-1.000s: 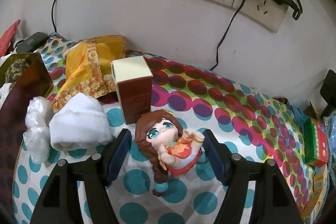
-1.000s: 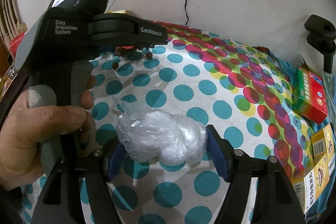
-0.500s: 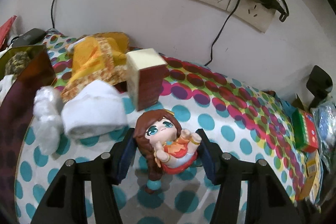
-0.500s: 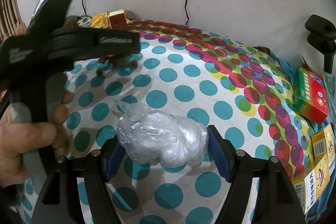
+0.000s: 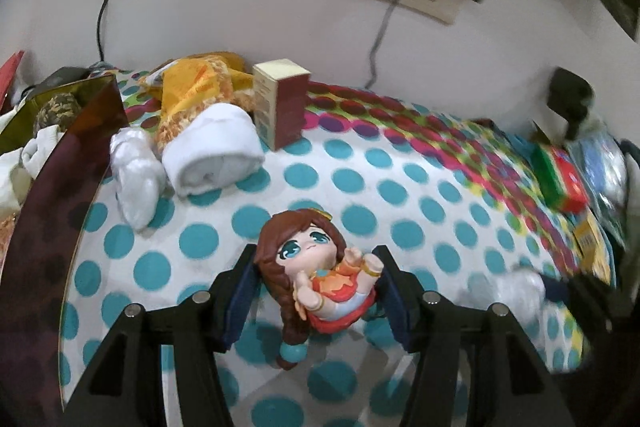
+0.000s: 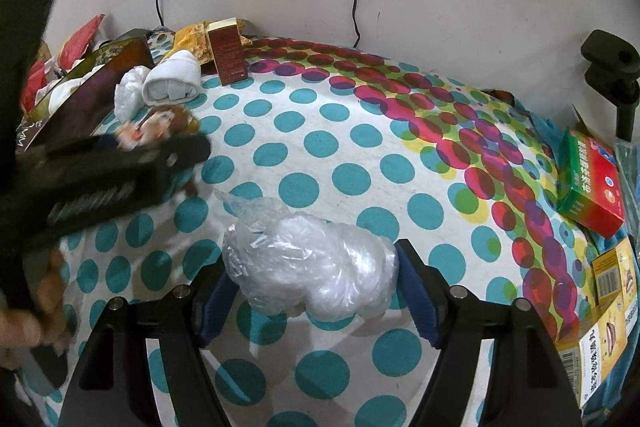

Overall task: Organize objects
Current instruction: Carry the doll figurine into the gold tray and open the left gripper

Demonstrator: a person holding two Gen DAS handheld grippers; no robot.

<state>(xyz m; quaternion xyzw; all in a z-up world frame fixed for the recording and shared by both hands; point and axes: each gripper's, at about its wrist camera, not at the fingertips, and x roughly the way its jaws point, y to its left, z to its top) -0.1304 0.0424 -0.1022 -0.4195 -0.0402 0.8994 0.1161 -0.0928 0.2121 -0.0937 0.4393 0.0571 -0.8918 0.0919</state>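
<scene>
My left gripper [image 5: 316, 287] is shut on a small doll [image 5: 316, 267] with brown hair and an orange dress, held above the polka-dot cloth [image 5: 360, 179]. In the right wrist view the left gripper [image 6: 120, 167] is blurred at the left with the doll [image 6: 160, 123] in it. My right gripper [image 6: 312, 283] is shut on a crumpled clear plastic bag [image 6: 312, 267], just above the cloth [image 6: 360, 147]. That bag shows blurred in the left wrist view [image 5: 516, 291].
A rolled white sock [image 5: 212, 147], another plastic bag [image 5: 136, 171], a brown carton [image 5: 284, 103] and yellow packets [image 5: 196, 83] sit at the back left beside a dark box [image 5: 60, 155]. A green-red box [image 6: 592, 179] and yellow boxes [image 6: 612, 271] lie at the right edge.
My left gripper has closed on the doll, lifted it and drawn back from the carton and sock. The right gripper with the plastic bag has stayed put.
</scene>
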